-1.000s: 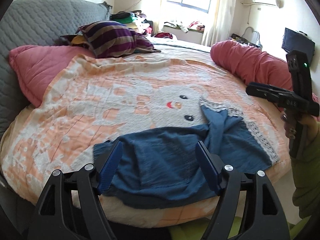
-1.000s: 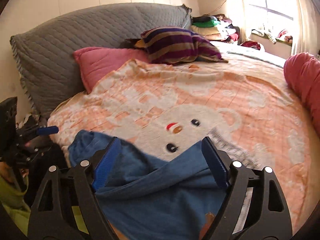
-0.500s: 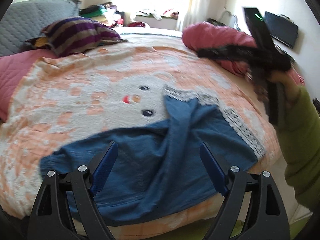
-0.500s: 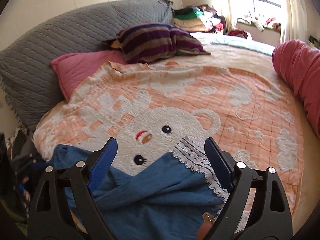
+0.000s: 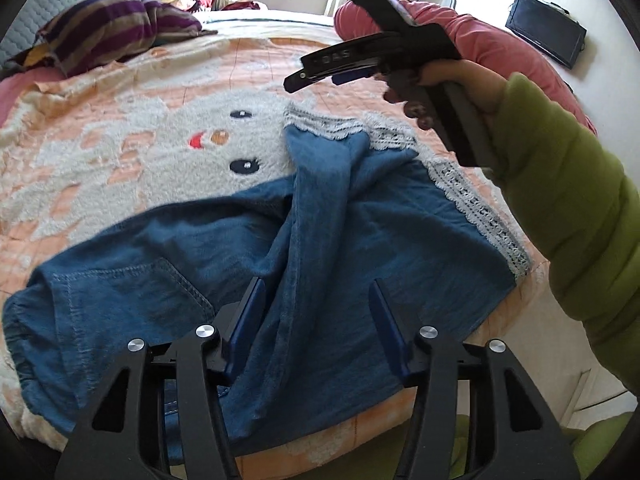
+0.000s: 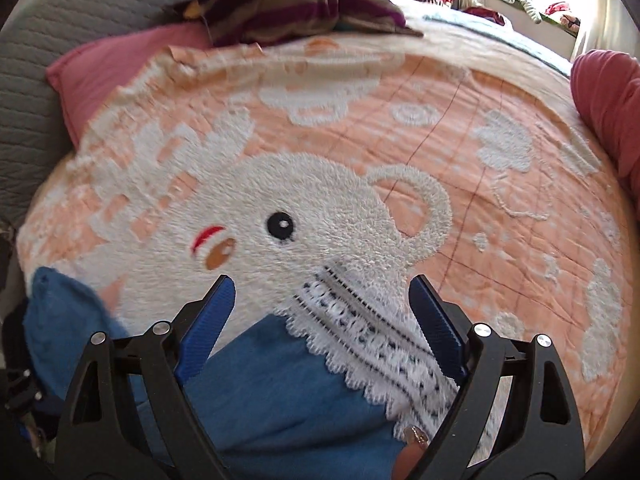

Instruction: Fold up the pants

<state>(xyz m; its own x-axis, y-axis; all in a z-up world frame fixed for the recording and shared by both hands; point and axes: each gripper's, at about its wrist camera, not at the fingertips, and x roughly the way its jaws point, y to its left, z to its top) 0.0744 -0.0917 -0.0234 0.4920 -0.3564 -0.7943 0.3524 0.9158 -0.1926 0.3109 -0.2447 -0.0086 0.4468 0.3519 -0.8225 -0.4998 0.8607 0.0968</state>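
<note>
The blue denim pants (image 5: 320,248) lie spread across the lower half of the left wrist view, on the near edge of the bed, and fill the bottom centre of the right wrist view. Their white lace hems (image 6: 372,332) point up toward the middle of the frame; one leg is draped crookedly over the other, with a raised ridge of cloth running down the centre. No neat fold shows yet, so I judge the task barely begun: the legs need laying flat on each other, then the length doubled.

The left gripper (image 5: 316,320) hangs low over the seat of the pants, jaws apart, nothing between them. The right gripper (image 6: 320,320) hovers above the lace hem, jaws spread wide and empty; in the left view it sits at the upper right, held by a hand (image 5: 464,80) in a green sleeve (image 5: 568,208).

Under the pants is a peach bear blanket (image 6: 400,128). Pink pillows (image 5: 480,36) and a striped cushion (image 6: 288,0) lie at the far edges.
</note>
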